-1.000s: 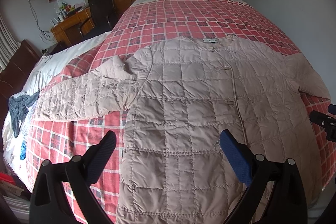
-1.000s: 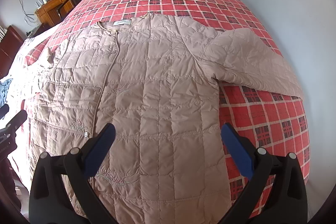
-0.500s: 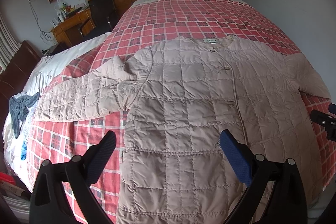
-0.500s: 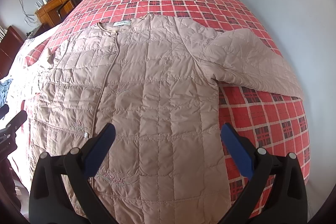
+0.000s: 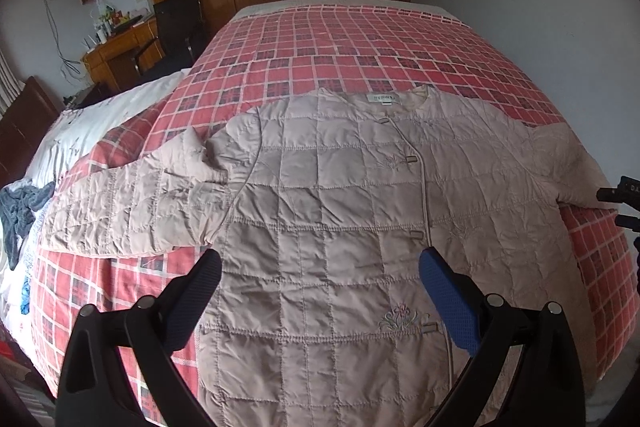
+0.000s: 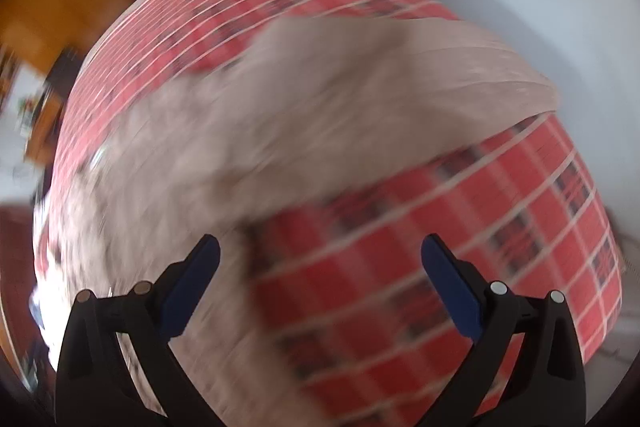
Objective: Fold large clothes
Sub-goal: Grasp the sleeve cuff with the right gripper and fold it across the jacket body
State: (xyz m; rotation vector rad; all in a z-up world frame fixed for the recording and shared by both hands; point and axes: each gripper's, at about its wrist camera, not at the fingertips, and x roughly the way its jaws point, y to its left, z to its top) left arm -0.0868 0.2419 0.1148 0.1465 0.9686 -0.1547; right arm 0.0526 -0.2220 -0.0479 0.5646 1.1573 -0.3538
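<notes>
Red-and-white checked bedspread (image 5: 360, 39) covers the wide bed that fills both views, with wooden cupboards and a desk at the upper left of the left wrist frame and a pale wall at the right. Nearest the camera at the bottom of that frame, the left gripper (image 5: 320, 291) hangs over the lower front of the beige quilted button-front jacket (image 5: 332, 195), its jaws spread wide and holding nothing. The jacket lies face up and flat, hem toward the bottom edge, collar and label at upper centre, one sleeve (image 5: 120, 211) stretched toward the left edge and the other running off to the right. In the right wrist view, which is heavily smeared, the right gripper (image 6: 320, 279) also stands wide and empty at the bottom, over bare checked cloth just beside the jacket's edge, with the far sleeve (image 6: 420, 75) arching across the upper right. Judging from this, the step in hand is reaching for a sleeve to fold it inward. It would go best by pinching near the cuff, taking both quilted layers, and carrying the sleeve low across the chest so the padded body does not drag or bunch.
</notes>
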